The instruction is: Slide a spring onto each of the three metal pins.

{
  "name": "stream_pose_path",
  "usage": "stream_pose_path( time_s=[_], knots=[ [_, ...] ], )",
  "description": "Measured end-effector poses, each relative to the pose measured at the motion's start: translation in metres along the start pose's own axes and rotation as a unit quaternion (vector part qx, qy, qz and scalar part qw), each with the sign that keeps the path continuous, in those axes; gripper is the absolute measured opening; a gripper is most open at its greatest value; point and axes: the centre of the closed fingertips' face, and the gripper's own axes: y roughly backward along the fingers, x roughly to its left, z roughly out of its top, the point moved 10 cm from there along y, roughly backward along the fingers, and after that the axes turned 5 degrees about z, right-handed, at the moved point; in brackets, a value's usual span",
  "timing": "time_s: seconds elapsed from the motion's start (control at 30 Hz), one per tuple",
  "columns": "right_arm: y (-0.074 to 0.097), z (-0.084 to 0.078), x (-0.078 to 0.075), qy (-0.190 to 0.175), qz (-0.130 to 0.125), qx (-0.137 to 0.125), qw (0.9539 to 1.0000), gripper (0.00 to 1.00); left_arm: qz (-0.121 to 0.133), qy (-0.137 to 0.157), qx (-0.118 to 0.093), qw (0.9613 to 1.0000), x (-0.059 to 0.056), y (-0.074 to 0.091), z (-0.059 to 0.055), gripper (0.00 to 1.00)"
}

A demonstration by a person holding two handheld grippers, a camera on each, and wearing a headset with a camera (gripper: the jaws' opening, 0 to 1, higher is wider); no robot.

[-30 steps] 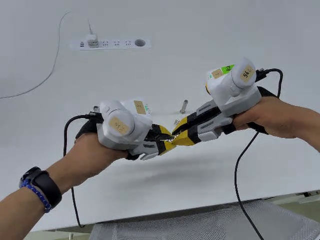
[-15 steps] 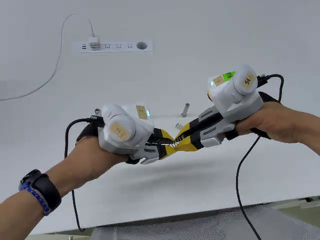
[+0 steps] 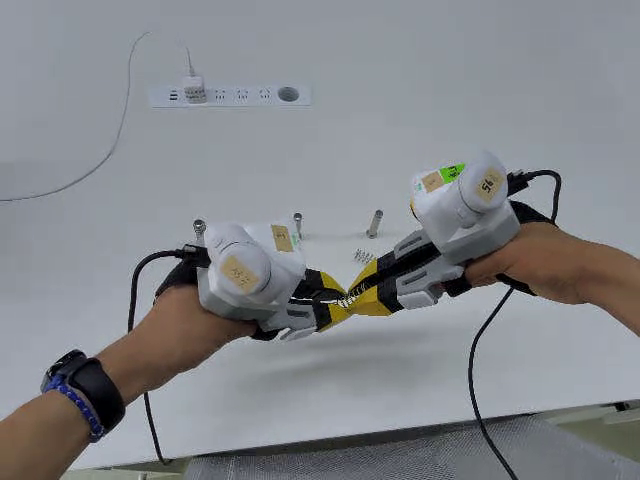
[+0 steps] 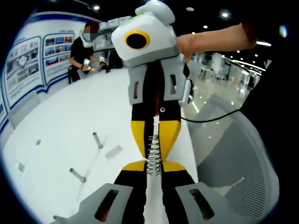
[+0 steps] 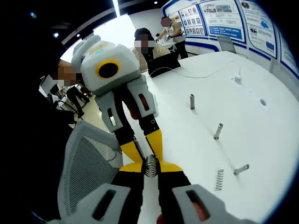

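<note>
While the two grippers meet tip to tip above the near part of the table (image 3: 420, 370), the spring (image 3: 347, 296) hangs in the air between them, clear of every pin. Left gripper (image 3: 333, 302) is clamped on one end, right gripper (image 3: 363, 289) is clamped on the other, and the coil bridges the small gap, nose to nose. Just past them a loose spring (image 3: 365, 257) lies flat on the table, waiting its turn. Further back stand the left pin (image 3: 199, 228), middle pin (image 3: 298, 222) and right pin (image 3: 376, 222). Middle and right look bare. The left one looks ribbed in the right gripper view and may carry a spring already, but it's too small to call. So by my reckoning at least two springs are left to fit, and the held one needs one gripper to let go first. Far back lies the strip (image 3: 230, 95).
</note>
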Motion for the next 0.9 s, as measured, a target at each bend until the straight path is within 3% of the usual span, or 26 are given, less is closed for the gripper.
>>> stream_pose_path(
  time_s=[0.17,0.37,0.6,0.9],
  knots=[
    [-0.003,0.001,-0.001,-0.001,-0.004,0.002,1.0,0.12,0.007,0.005,0.002,1.0,0.001,0.001,-0.004,0.11],
    [-0.007,0.0,0.0,-0.001,-0.005,0.004,1.0,0.12,0.009,0.031,-0.001,0.9995,0.001,0.002,-0.014,0.11],
    [-0.003,-0.003,-0.001,-0.004,-0.004,0.002,1.0,0.12,0.018,0.035,0.012,0.9992,0.001,0.004,-0.026,0.12],
    [0.003,-0.007,-0.007,-0.019,-0.023,0.006,0.9995,0.12,0.037,0.055,0.018,0.9976,0.006,0.009,-0.034,0.21]
  ],
)
